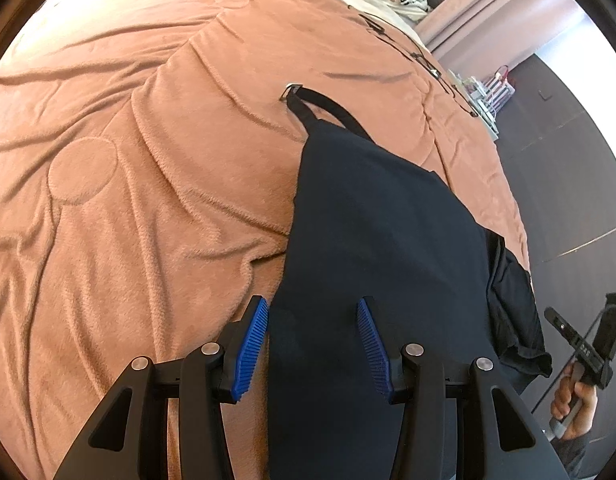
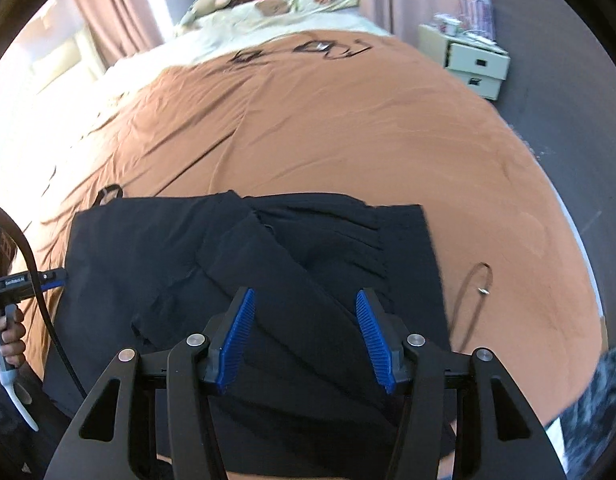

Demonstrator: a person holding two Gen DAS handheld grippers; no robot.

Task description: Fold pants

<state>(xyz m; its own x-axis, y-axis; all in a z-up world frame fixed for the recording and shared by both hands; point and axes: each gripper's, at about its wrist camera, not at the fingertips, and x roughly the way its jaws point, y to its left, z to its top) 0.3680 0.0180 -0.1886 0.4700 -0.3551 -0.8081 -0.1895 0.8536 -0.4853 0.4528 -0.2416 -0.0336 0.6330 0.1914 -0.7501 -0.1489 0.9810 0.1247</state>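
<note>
Your pants [image 2: 244, 280] lie on the near part of the bed, on the brown blanket [image 2: 348, 128], already doubled over into a broad dark block with a rumpled layer on top. Both of your tools are free of the cloth: the left hand-held gripper [image 1: 313, 346] hangs over the smooth dark panel with its blue pads parted and nothing pinched between them, and the right hand-held gripper [image 2: 306, 338] is likewise released, its jaws apart above the creased top layer. The fold just laid looks untidy, so your next job is probably to square it. Before you fold again, take the loose diagonal flap at its edge, not mid-panel, and pull it flat so the corners line up; pinch both layers together, or the lower one will stay behind. Mind the belt strap with its metal buckle [image 1: 291, 91] trailing off the far end, and the thin loop [image 2: 474, 300] lying on the blanket to the right; tuck them in so they do not snag. By count: one pair of pants, two hand-held grippers, one buckle strap visible, one loop, and one small drawer unit [image 2: 474, 62] standing beside the bed at the far right.
</note>
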